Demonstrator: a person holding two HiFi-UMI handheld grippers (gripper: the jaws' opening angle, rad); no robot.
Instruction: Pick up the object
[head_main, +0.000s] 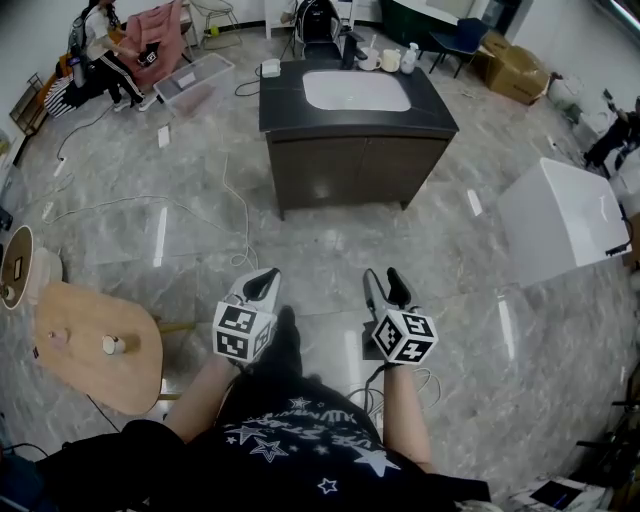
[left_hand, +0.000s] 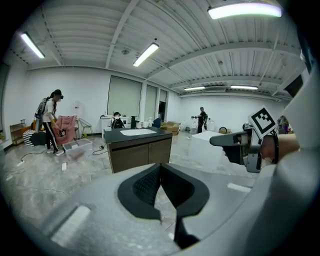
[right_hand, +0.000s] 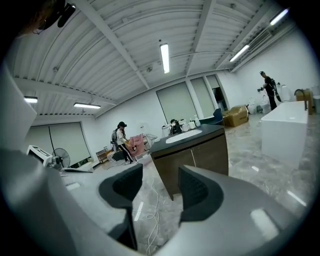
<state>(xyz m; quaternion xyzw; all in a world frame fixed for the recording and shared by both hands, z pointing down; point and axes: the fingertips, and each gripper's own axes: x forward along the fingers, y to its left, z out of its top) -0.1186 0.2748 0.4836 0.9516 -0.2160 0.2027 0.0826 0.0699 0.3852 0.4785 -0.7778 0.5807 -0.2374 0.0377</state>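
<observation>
No single object stands out as the one to pick up. My left gripper (head_main: 264, 284) (left_hand: 160, 167) is held low over the grey marble floor, its dark jaws closed tip to tip with nothing between them. A little to its right, my right gripper (head_main: 386, 284) (right_hand: 160, 175) stands open, and only floor and cables show through the gap. Both point toward a dark cabinet (head_main: 350, 165) (left_hand: 140, 150) (right_hand: 195, 155) a few steps ahead, whose top carries a white basin (head_main: 356, 90). Cups and a bottle (head_main: 392, 58) stand at the cabinet's far edge.
A small round wooden table (head_main: 80, 365) with a little cup (head_main: 112, 344) stands at my left. A white tub (head_main: 565, 220) lies at the right. Cables (head_main: 235, 215) trail across the floor. A person (head_main: 100, 45) stands far left beside a clear bin (head_main: 195, 80); cardboard boxes (head_main: 515, 72) lie far right.
</observation>
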